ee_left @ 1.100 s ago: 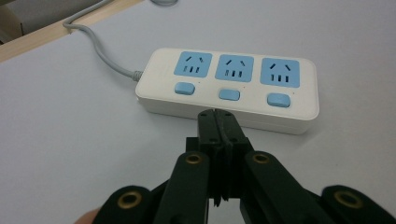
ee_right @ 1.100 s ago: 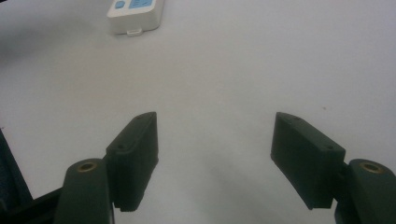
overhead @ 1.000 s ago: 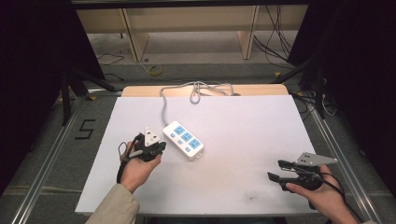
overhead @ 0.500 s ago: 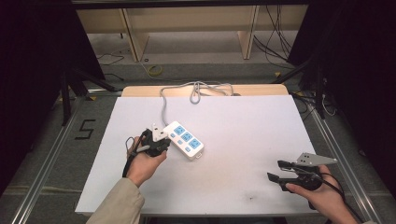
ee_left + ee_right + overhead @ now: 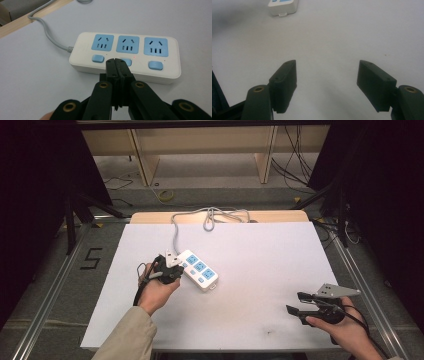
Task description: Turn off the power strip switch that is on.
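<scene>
My right gripper [image 5: 298, 302] rests near table edge, jaws wide apart, nothing between. My left gripper [image 5: 117, 62] clamped tight, empty, tips over middle switch [image 5: 126, 61] of power strip [image 5: 199, 269] mid-table; since earlier, crept closer.

From above our own side of the table [image 5: 260, 270] we look forward and down on the whole white top, with shelving beyond. The left gripper view sits low and close, facing the power strip [image 5: 125, 56] along its jaws. The right gripper view skims the bare surface from well back; the white corner at its top edge is probably that same power strip [image 5: 283, 7], which also lies in the high view [image 5: 199, 270].
</scene>
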